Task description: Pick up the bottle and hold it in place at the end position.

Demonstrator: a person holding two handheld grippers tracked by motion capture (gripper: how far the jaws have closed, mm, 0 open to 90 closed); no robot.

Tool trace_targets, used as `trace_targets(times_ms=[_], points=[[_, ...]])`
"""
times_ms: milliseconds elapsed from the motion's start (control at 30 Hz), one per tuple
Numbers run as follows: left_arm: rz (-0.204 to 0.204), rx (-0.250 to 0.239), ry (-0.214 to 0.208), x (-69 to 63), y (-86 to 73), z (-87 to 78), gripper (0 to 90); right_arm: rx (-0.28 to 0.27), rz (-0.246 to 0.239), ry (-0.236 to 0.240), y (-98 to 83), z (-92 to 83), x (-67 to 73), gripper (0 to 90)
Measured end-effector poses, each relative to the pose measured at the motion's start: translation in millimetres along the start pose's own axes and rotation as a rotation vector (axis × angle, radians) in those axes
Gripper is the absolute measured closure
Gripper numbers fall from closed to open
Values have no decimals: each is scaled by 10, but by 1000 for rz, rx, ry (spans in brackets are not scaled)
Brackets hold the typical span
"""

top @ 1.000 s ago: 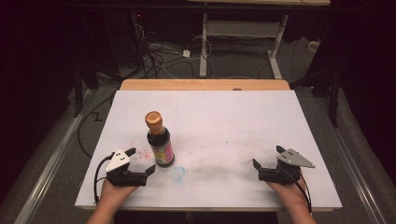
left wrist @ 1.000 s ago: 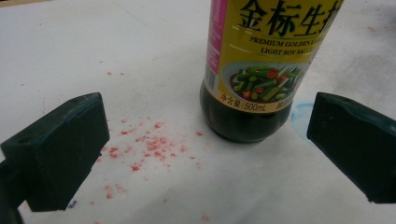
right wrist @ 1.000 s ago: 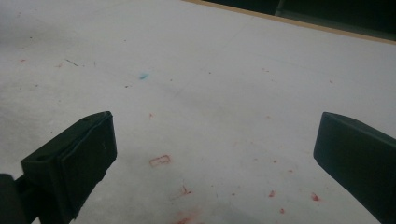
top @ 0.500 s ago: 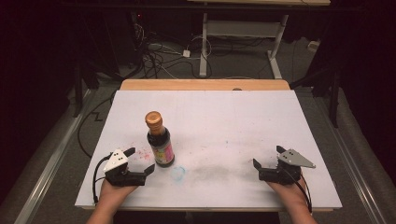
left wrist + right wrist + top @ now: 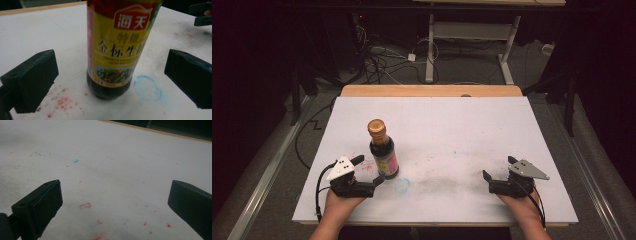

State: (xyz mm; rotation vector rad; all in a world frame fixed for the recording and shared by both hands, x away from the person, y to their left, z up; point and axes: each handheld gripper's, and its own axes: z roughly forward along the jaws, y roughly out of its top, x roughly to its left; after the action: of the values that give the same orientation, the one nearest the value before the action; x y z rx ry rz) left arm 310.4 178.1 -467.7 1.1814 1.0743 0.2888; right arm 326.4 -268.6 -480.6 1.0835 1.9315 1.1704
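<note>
You have a dark glass sauce bottle [image 5: 383, 152] with a copper-brown cap and a yellow label bearing a red panel and a vegetable picture; it stands upright on the white table top [image 5: 452, 130], just beside a faint blue ring mark [image 5: 147, 88], cap on.

White table top [image 5: 462, 130] with red specks [image 5: 58, 101], blue chalk ring [image 5: 147, 87]; cables [image 5: 384, 60] on floor behind, desk frame [image 5: 472, 35].

bottles: 1 — sauce bottle [image 5: 382, 150] | tools: 2 — left tool [image 5: 368, 170], right tool [image 5: 498, 172] | tables: 1 — table [image 5: 452, 130]
</note>
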Motion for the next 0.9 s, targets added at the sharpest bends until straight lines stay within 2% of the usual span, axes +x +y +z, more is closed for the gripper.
trace_targets(times_ms=[167, 367, 400, 467, 567, 767, 900], points=[[-1, -5, -21, -99, 80, 123, 0, -10, 4, 6, 2, -10, -10, 2], [21, 11, -14, -150, 106, 269, 22, -12, 27, 9, 6, -19, -32, 2], [30, 10, -16, -162, 126, 304, 36, -10, 24, 10, 9, -19, -30, 2], [18, 9, -18, -166, 146, 330, 59, -7, 21, 14, 13, -21, -23, 2], [17, 7, -26, -160, 149, 340, 135, -16, 15, 13, 27, -44, -21, 2], [28, 7, -17, -162, 134, 345, 262, -20, 17, 19, 33, -75, -3, 2], [42, 4, -16, -165, 126, 341, 274, -18, 10, 29, 33, -74, 3, 2]])
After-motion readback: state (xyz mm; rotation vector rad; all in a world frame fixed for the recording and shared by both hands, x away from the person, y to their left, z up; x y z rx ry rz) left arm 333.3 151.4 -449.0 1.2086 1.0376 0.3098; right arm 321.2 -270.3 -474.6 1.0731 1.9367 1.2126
